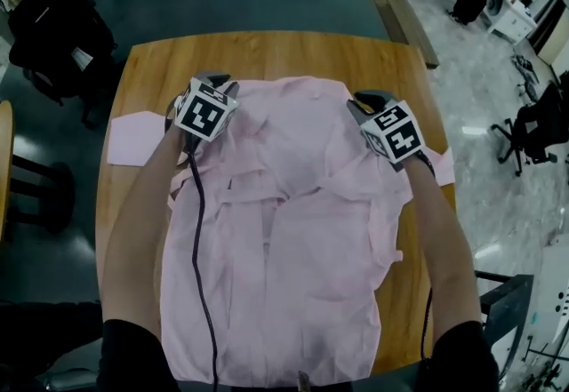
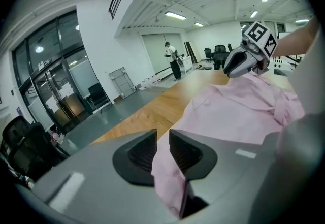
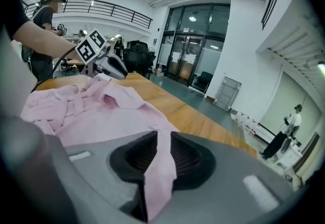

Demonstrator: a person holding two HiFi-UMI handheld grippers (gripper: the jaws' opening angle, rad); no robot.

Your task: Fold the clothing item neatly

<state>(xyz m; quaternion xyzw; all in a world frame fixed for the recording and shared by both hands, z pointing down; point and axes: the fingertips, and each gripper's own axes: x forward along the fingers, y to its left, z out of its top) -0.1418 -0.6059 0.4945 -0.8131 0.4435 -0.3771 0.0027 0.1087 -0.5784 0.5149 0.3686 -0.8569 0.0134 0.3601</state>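
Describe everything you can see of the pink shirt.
The shirt is pale pink, thin and wrinkled, spread over most of the table, one sleeve lying flat off to the left. Folds of its far edge sit between the slightly parted jaws of the left gripper and the right gripper.

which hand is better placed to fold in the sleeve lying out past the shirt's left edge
Left, likely. The left tongs sit at the far left corner of the shirt, beside that sleeve; the right tongs are across it, at the far right corner.
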